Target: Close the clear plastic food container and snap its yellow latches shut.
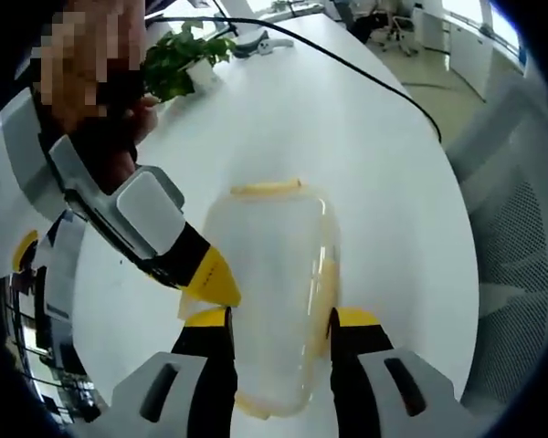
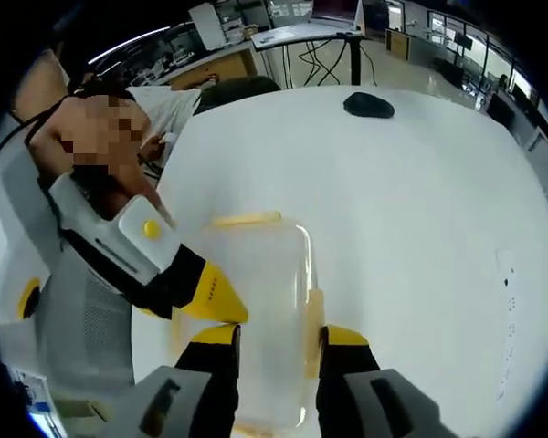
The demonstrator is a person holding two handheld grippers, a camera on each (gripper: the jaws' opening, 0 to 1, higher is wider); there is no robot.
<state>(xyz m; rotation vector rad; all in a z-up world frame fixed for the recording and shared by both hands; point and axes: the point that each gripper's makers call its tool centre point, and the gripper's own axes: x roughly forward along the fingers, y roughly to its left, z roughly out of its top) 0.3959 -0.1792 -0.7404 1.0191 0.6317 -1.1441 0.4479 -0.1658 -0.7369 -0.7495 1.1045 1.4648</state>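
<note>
White surface (image 1: 365,137) in an open office carries the clear plastic food container (image 1: 274,292), which lies near its middle with the lid already resting on the tub; beyond the container in the left gripper view sit a potted plant (image 1: 178,55) and a black cable (image 1: 347,64), and in the right gripper view a dark computer mouse (image 2: 368,105) lies well beyond it.

Slipping is the likely trouble: the surface is smooth and the container light, so pressing 1 side could skate or tip it, or seat the lid crooked and leave a yellow latch (image 1: 267,188) proud. That far latch looks undone, as I judge it.

Left gripper (image 1: 279,319): its 2 fingers (image 1: 210,319) straddle the container's near end, spread about as wide as the tub; whether they pinch it I cannot tell. Right gripper (image 2: 279,333) likewise straddles the container, contact unclear.
</note>
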